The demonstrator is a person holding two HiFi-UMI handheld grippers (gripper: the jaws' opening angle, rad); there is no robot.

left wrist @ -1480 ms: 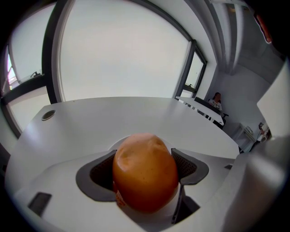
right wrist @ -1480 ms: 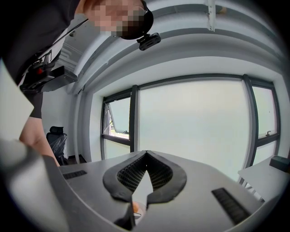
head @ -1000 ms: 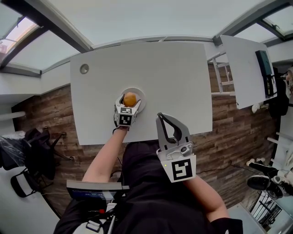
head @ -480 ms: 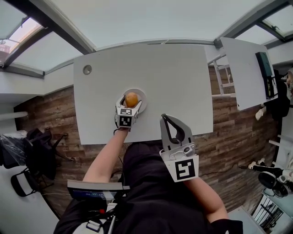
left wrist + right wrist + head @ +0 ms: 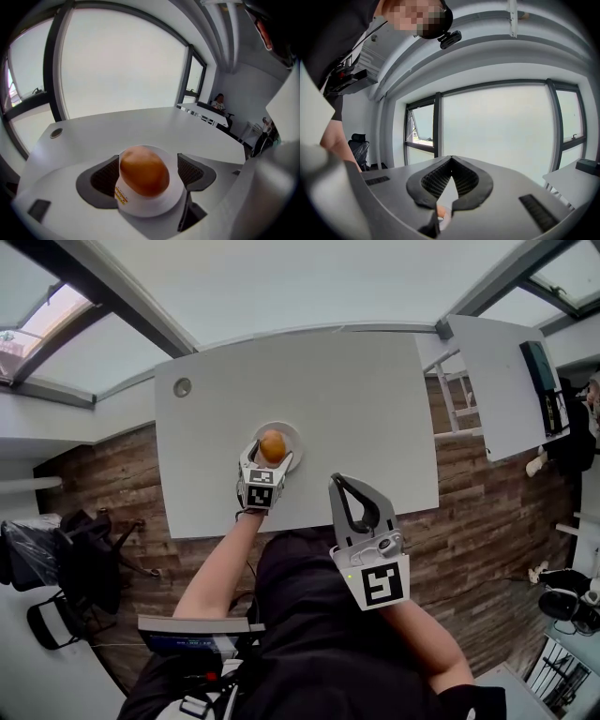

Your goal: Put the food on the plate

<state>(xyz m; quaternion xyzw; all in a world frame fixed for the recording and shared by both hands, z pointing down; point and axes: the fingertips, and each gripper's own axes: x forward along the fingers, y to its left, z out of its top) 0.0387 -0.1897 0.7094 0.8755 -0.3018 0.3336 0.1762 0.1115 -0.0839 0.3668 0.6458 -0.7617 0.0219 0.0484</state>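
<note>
Two pads of the left gripper (image 5: 270, 457) stand spread on either side of the food (image 5: 143, 169), a rounded orange-brown piece that sits on the small white plate (image 5: 284, 428). Its left pad lies against or just beside the food. A strip of plate shows between the food and the right pad. So the piece looks set down and let go, and the step in hand is, by my reading, getting the gripper away without disturbing it.

From the centre of the table (image 5: 356, 409), the plate lies toward 8 o'clock, near the front edge. The gripper reaches it from the plate's 6 o'clock side.

To do this well, open the pads a touch wider first, so the near pad is surely off the food. Then draw straight back toward 6 o'clock, along the line of the jaws, lifting a little. A sideways swing toward 3 or 9 o'clock would drag a pad across the piece. It is round and would likely roll, and the plate is small and light-looking, so a nudge could slide it toward the table edge.

At 4 o'clock from the plate, well apart and off the table, the right gripper (image 5: 451, 161) has its tips pressed together on nothing. It needs no part here.
</note>
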